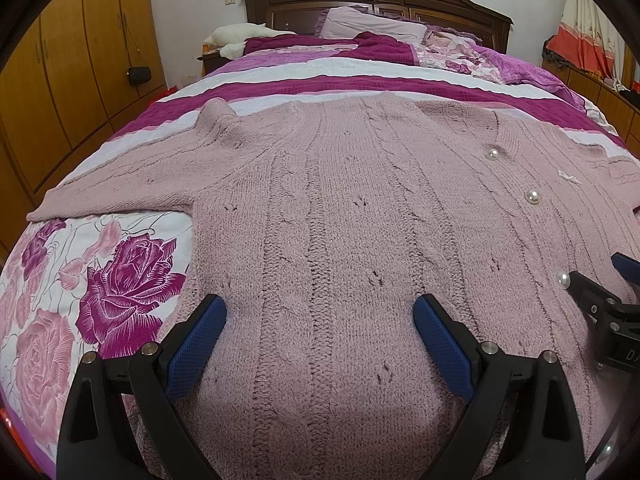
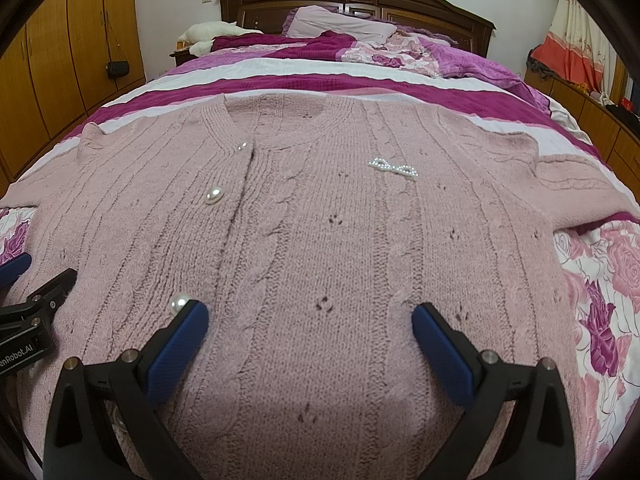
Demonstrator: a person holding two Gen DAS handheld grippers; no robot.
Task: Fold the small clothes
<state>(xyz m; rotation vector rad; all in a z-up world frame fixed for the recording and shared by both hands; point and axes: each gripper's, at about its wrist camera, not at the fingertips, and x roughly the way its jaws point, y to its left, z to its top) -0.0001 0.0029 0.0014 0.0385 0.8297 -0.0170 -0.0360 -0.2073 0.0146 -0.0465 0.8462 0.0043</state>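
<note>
So, a big bed (image 1: 120, 320) with a rose-print sheet fills the room, and a pink knit cardigan (image 1: 340, 220) lies flat across it, front up, sleeves spread. The left gripper (image 1: 320, 312) and right gripper (image 2: 310, 316) hover side by side above its lower half, jaws wide apart, gripping nothing. Pearl buttons (image 2: 214, 195) run down the front; a sparkly bow (image 2: 392, 167) sits near the chest.
</note>
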